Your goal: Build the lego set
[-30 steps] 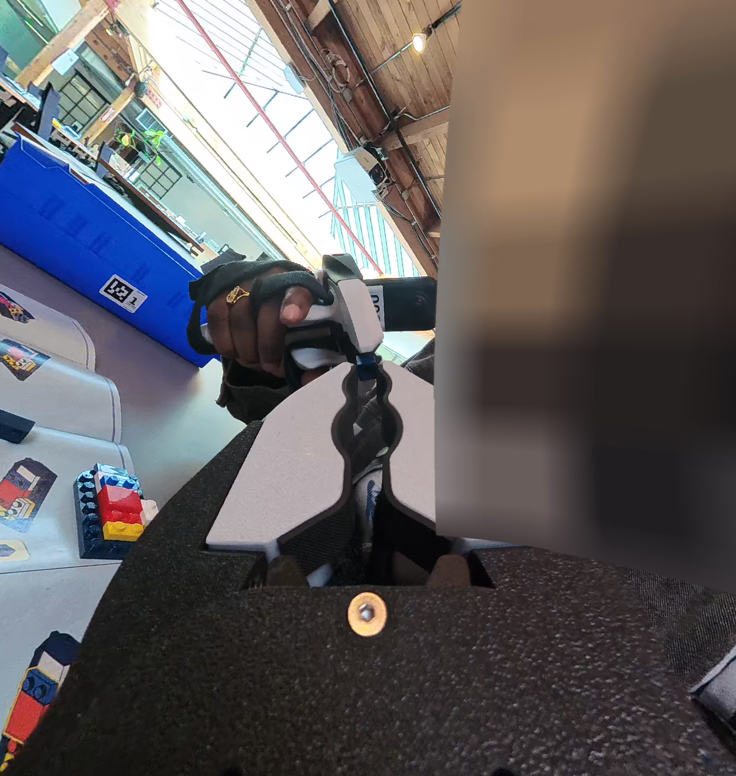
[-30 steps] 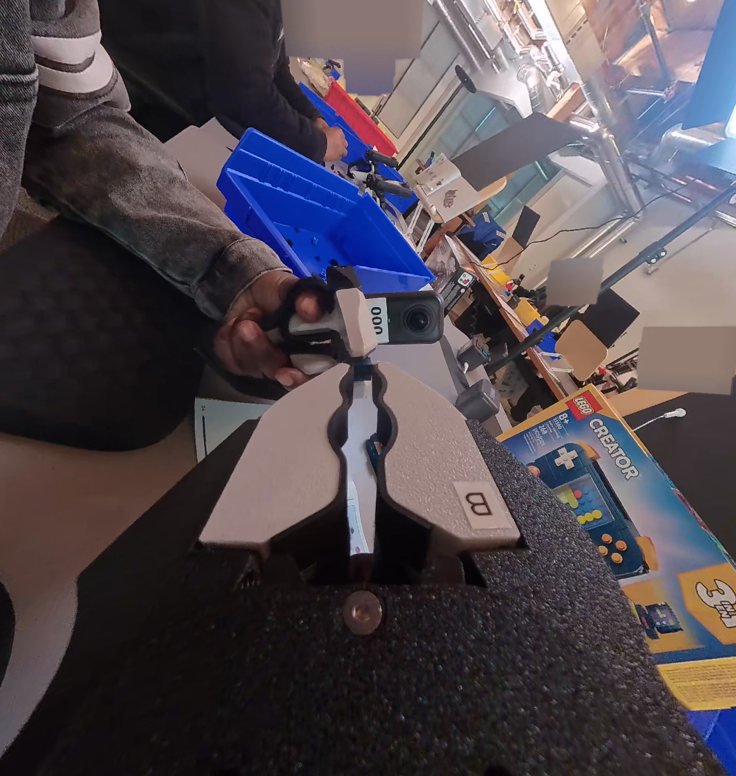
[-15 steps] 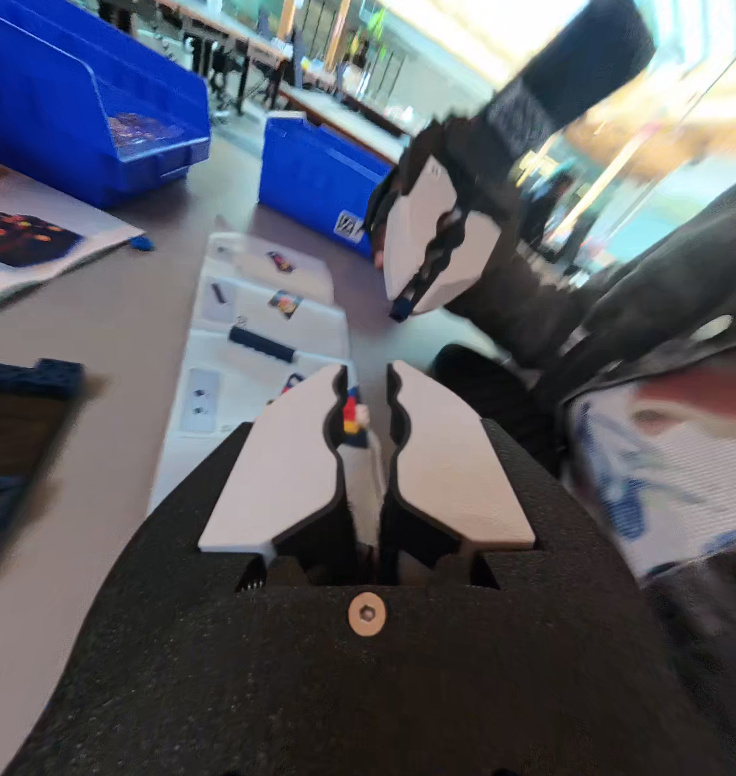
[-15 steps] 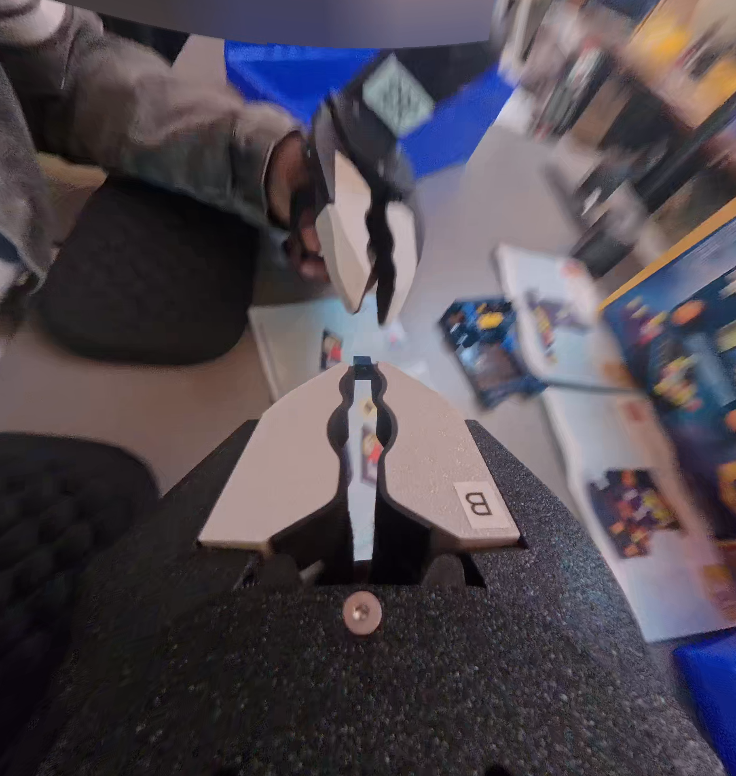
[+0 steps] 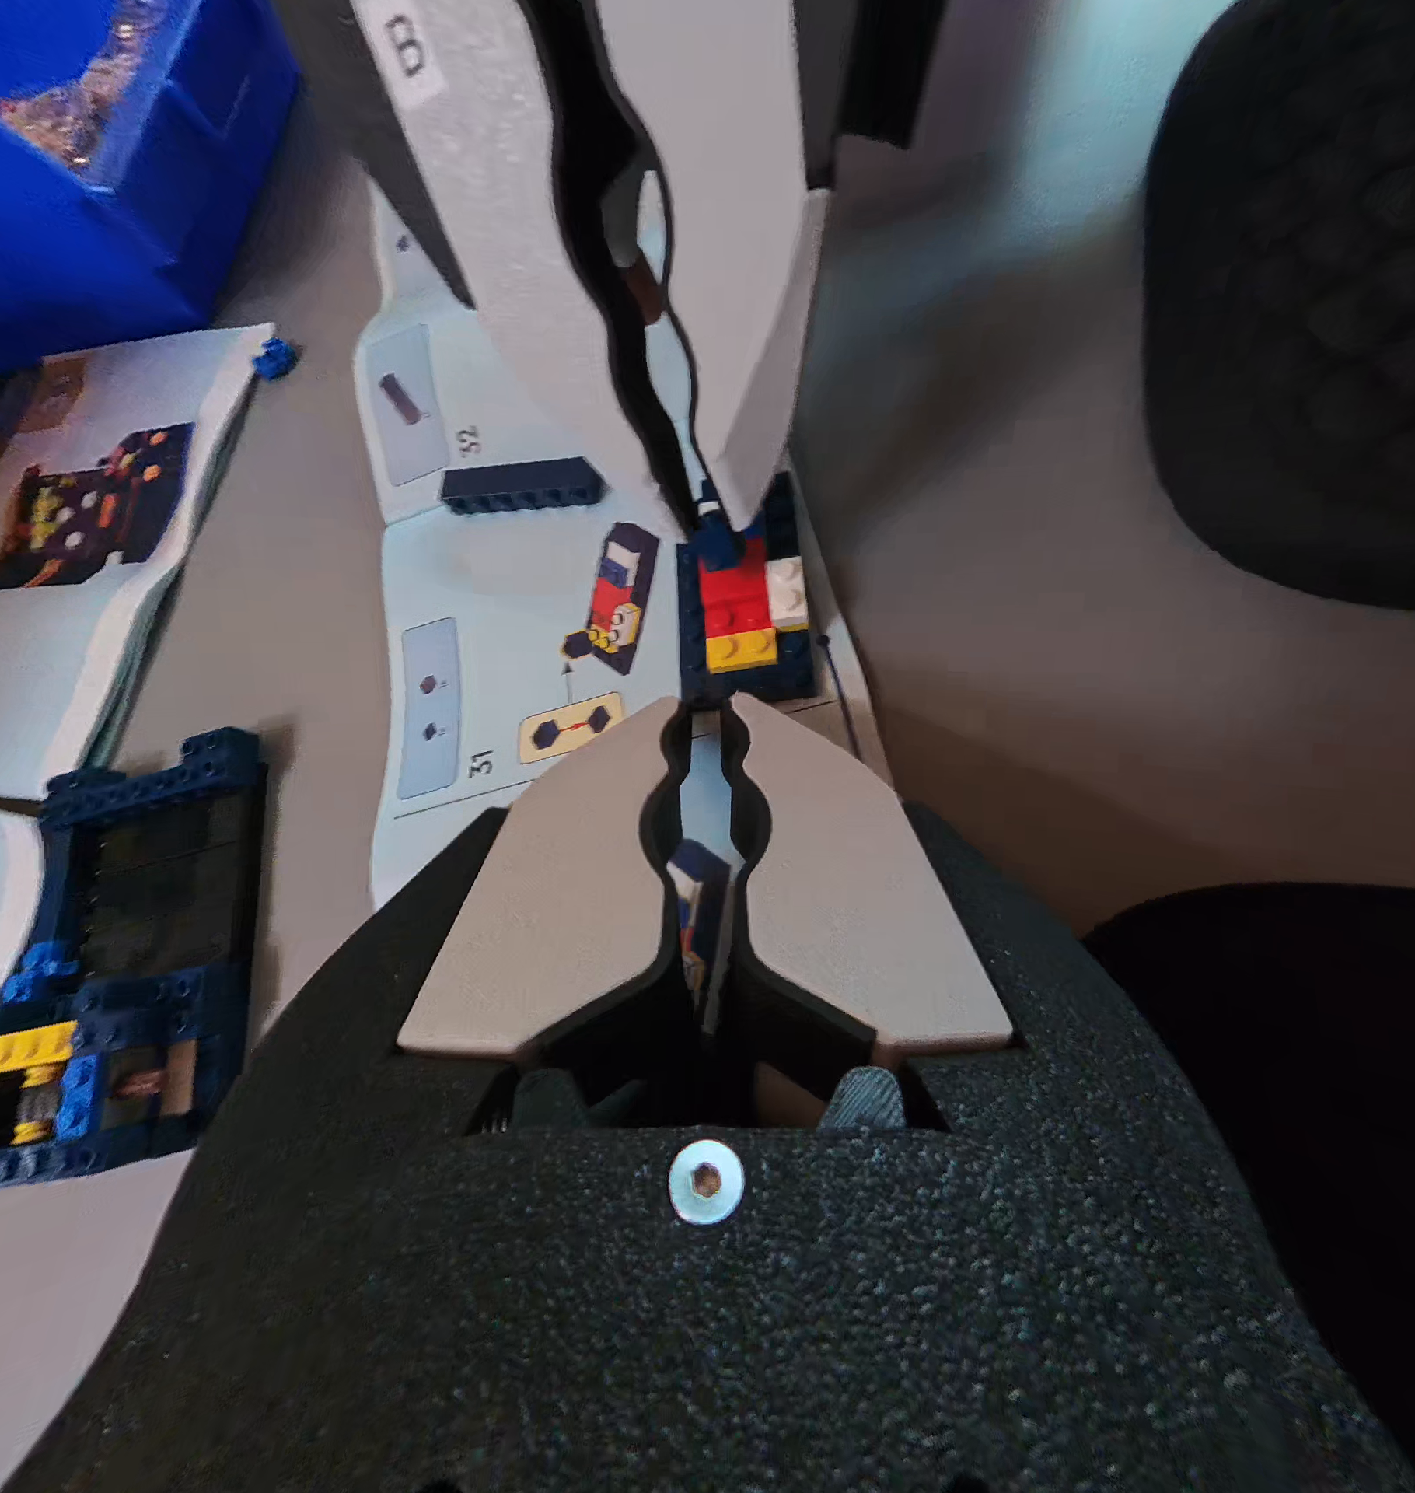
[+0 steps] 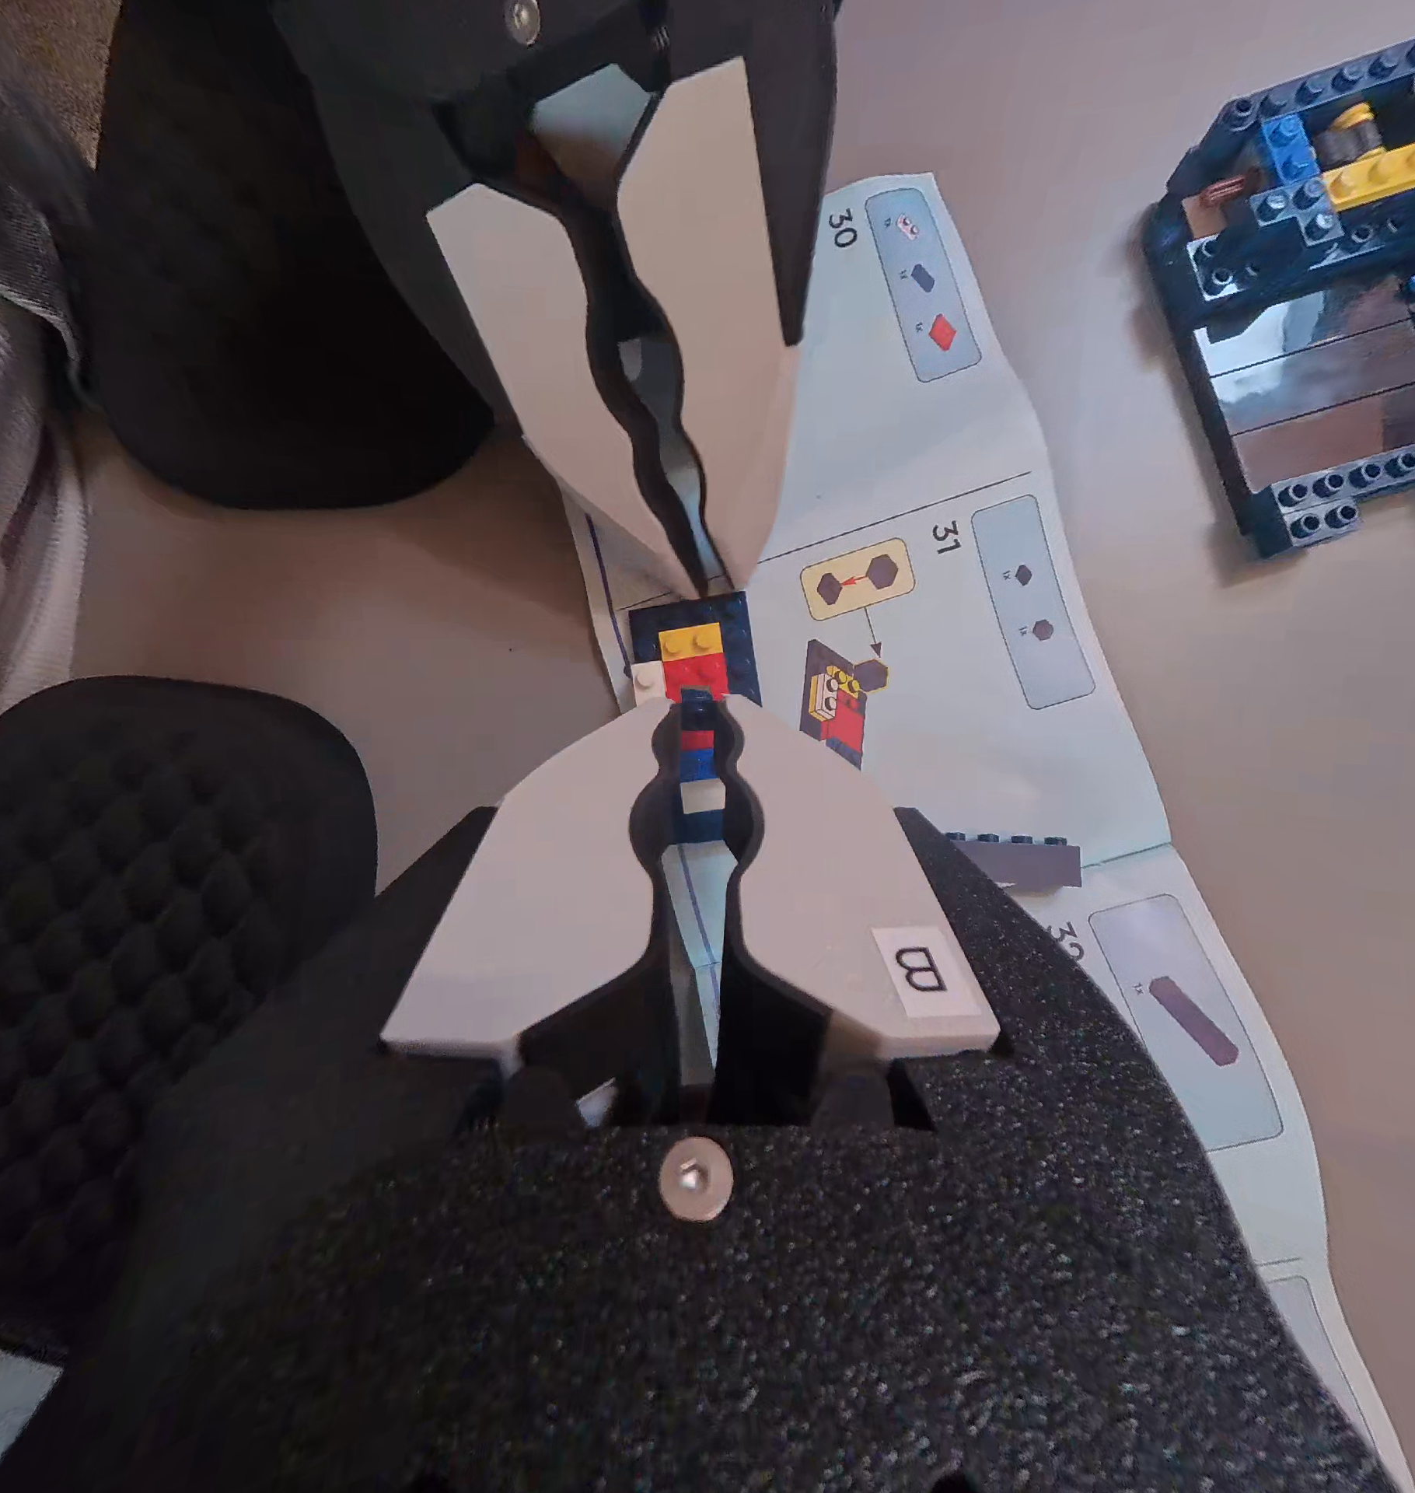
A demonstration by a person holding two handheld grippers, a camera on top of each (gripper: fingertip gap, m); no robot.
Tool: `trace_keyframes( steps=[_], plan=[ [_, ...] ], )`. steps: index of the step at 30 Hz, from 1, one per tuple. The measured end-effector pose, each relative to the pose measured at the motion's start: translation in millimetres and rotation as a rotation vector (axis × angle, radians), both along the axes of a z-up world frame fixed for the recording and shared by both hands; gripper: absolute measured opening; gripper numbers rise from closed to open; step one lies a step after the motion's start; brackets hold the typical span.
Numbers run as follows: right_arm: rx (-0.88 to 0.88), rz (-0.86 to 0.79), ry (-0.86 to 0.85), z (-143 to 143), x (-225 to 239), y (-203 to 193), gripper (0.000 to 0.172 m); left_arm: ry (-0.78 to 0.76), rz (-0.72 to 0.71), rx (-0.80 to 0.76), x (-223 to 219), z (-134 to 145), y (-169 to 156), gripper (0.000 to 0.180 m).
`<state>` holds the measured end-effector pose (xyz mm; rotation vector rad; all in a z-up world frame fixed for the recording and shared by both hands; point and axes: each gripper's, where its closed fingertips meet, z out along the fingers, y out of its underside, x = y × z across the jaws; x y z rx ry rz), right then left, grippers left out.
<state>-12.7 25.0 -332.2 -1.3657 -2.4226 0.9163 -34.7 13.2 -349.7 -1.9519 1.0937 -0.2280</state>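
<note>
Lego brick, small and dark blue, is pinched at the very tips of the right gripper, whose two grey fingers are nearly closed and press on it from both sides. The brick is right above the red bricks of a small Lego build, at its far end as the left wrist view shows it; whether it already touches the build, I cannot tell.

This build is a dark blue plate with red, yellow and white bricks on top. It lies on the edge of an open instruction booklet on the beige table.

The left gripper points at the near end of the same build. Its fingers are almost together, with only a narrow slit between them, and nothing is held there; the tips are just at the edge of the dark blue plate.

On the booklet, a long dark blue beam lies beside the build. Farther to the side stand a larger dark blue frame model with yellow and blue parts, a second booklet, and a blue bin. A tiny blue piece lies near that bin. Black cushioned pads are at the table edge.
</note>
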Motion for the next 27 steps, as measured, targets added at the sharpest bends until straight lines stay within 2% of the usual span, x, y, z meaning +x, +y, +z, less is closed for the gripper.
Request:
trace_keyframes(
  steps=[2, 5, 10, 13, 21, 27],
  plan=[
    [0.001, -0.004, -0.005, 0.4, 0.4, 1.9, 0.007, 0.01, -0.02, 0.032, -0.5, 1.8, -0.4, 0.007],
    [0.017, -0.004, -0.015, 0.9, 1.4, 6.3, 0.007, 0.051, -0.125, 0.139, 9.5, 10.3, -7.6, 0.008],
    [0.029, 0.003, -0.033, 2.8, -1.4, 8.8, 0.007, 0.292, -0.137, 0.295, 14.9, 5.0, -3.9, 0.008],
    [0.028, 0.027, -0.04, 2.6, -7.4, 3.6, 0.007, 0.335, -0.15, 0.306, 17.2, 0.3, -5.7, 0.002],
    [0.083, 0.093, -0.118, -9.9, -23.2, -7.7, 0.007, 0.394, -0.159, 0.353, 17.9, -0.1, -6.6, 0.0],
    [0.16, 0.111, -0.196, -15.7, -27.4, -7.4, 0.007, 0.533, -0.17, 0.457, 18.7, 0.6, -6.5, 0.0]
  ],
)
